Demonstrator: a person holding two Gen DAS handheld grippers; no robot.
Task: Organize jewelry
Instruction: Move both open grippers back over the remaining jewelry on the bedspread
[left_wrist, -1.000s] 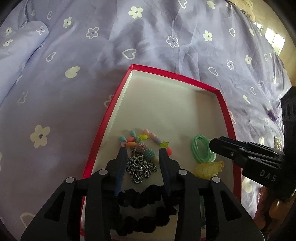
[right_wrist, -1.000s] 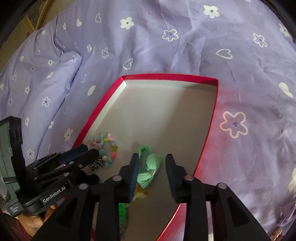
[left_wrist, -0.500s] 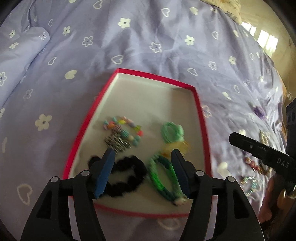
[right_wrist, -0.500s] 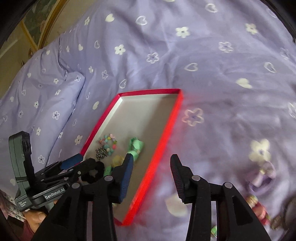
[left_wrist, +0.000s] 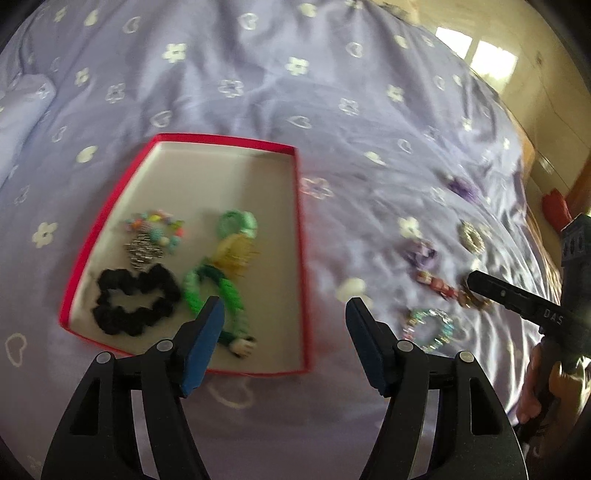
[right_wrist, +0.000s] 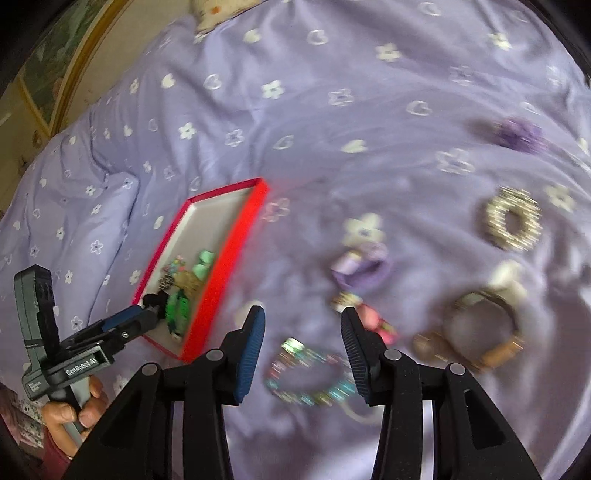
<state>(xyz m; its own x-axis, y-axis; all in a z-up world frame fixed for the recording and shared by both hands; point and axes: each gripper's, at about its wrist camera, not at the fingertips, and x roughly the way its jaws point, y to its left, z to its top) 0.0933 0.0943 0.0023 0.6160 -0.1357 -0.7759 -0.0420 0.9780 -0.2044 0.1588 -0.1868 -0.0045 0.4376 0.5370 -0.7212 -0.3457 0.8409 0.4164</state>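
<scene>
Now | left gripper (left_wrist: 284, 321) has pulled back from red box (left_wrist: 300, 258), jaws wider, empty | right gripper (right_wrist: 303, 345) moved over beaded bracelet (right_wrist: 308, 376) on bed, jaws open.

**Cam setup: two wrist views over the bed**

Left wrist cam: looks fwd/down along the left claw (left_wrist: 284, 347) from above the bed (left_wrist: 258, 81), fairly near the red box (left_wrist: 299, 229), which sits left of centre. Right wrist cam: same downward tilt, further right, over the loose pieces; beaded bracelet (right_wrist: 310, 380) lies close, between the right claw (right_wrist: 303, 354) fingers. Shared: red box (right_wrist: 225, 251), bracelet (left_wrist: 428, 328), purple sheet. Each cam catches the other claw at its frame edge.
</scene>
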